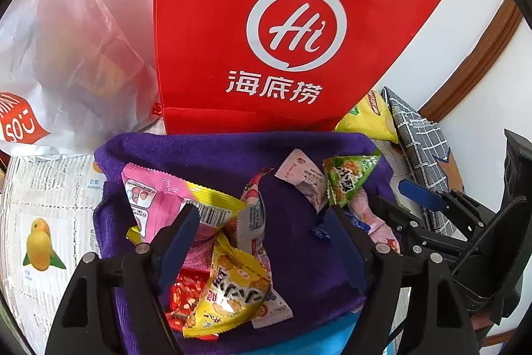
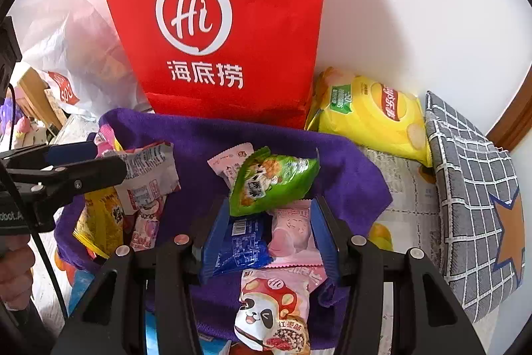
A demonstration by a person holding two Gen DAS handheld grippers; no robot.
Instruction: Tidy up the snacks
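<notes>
Left wrist view: the left gripper (image 1: 262, 235) hangs over a purple cloth (image 1: 299, 255) strewn with snack packets, its jaws spread wide and gripping nothing. A yellow cracker packet (image 1: 229, 291) lies just by its left finger on top of a red candy packet (image 1: 179, 295), with a pink packet (image 1: 153, 198) a little farther off. On the far right of the cloth sits a green packet (image 1: 345, 182) beside a pale pink sachet (image 1: 302, 178). Behind the cloth stands a red paper bag (image 1: 282, 32), and a white plastic bag (image 1: 66, 55) slumps to its left.

Right wrist view: the right gripper (image 2: 269, 222) is partly closed around two packets — a blue packet (image 2: 239, 245) against its left pad and a pink one (image 2: 292, 232) by its right — though I cannot tell whether it truly pinches them. The green packet sits just beyond the fingertips. A panda-printed packet (image 2: 272, 311) lies nearest. A yellow chip bag (image 2: 372, 115) rests far right on the tabletop (image 2: 405, 198), beside a grey checked cloth (image 2: 472, 195).
</notes>
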